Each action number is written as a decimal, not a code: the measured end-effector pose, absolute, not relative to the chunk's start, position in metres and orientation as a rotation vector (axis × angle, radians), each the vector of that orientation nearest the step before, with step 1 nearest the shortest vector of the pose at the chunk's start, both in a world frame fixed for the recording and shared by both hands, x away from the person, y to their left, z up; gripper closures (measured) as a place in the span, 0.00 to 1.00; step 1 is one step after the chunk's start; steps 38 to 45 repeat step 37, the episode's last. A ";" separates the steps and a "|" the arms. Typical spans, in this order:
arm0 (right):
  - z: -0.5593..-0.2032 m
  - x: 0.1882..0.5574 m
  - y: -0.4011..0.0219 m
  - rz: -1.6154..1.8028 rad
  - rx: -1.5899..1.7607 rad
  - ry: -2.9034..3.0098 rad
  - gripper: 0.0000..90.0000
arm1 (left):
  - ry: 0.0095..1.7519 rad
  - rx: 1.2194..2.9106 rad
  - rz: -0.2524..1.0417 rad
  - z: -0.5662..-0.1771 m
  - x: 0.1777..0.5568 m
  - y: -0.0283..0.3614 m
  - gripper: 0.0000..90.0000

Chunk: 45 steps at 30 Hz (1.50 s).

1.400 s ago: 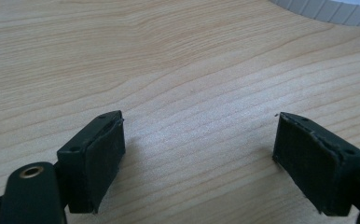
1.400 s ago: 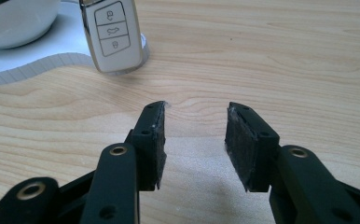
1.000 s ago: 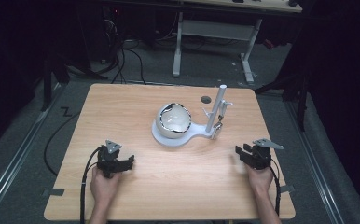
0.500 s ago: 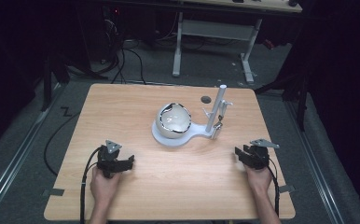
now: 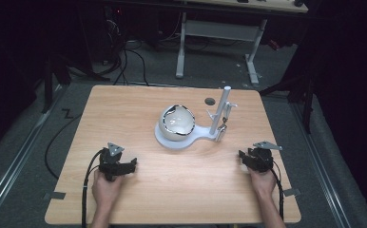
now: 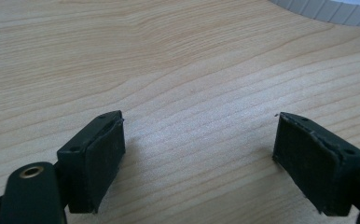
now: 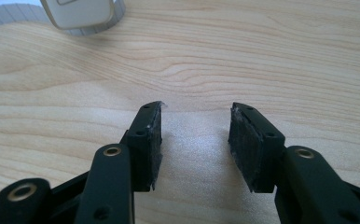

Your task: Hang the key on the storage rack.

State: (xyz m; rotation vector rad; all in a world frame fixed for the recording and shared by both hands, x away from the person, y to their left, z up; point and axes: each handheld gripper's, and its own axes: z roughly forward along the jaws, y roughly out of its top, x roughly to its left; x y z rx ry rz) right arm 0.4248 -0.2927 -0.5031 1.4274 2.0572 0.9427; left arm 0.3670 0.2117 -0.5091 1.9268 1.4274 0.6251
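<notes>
Change since 1 second ago: the right gripper [image 5: 246, 159] has shifted slightly inward toward the table centre; the left gripper [image 5: 124, 167] and the white fixture keep their places.

Item 1, table [image 5: 139, 109]: light wood top, grain running across, a small round dark hole [image 5: 210, 101] near its 1 o'clock area.

Item 2, white stand [image 5: 172, 141]: flat round base just past the table centre toward 12 o'clock, with an arm running to 3 o'clock and an upright post [image 5: 222, 109] rising from it. A ribbed white rim of this base shows at the 1 o'clock corner of the left gripper view [image 6: 327, 9] and at the 11 o'clock corner of the right gripper view [image 7: 5, 14].

Item 3, white dome-shaped object [image 5: 177, 121]: sits on the round base, glossy, with dark patches on its upper surface; what it is cannot be told.

Item 4, small pale tag-like piece [image 5: 221, 131]: hangs beside the post; it shows at 11 o'clock in the right gripper view [image 7: 82, 11].

Item 5, left gripper [image 6: 199, 154]: held at the table's 7 o'clock, jaws spread wide over bare wood, nothing between them.

Item 6, right gripper [image 7: 194, 140]: held at the table's 4 o'clock, jaws parted by a narrower gap, nothing between them.

Item 7, 2 hands: left hand [image 5: 106, 187] and right hand [image 5: 262, 183], each behind its gripper.
</notes>
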 end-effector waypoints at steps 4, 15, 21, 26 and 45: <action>-0.503 0.425 -0.292 0.932 1.426 2.060 0.56 | 1.428 1.927 0.625 -0.509 0.367 0.212 0.19; -0.504 0.426 -0.288 0.894 1.433 2.046 0.44 | 1.429 1.927 0.624 -0.509 0.367 0.212 0.19; -0.504 0.424 -0.288 0.890 1.431 2.048 0.42 | 1.427 1.928 0.622 -0.509 0.366 0.212 0.19; -0.504 0.423 -0.288 0.891 1.434 2.050 0.41 | 1.426 1.931 0.621 -0.509 0.366 0.212 0.19; -0.504 0.423 -0.288 0.891 1.434 2.053 0.40 | 1.424 1.930 0.619 -0.509 0.366 0.212 0.19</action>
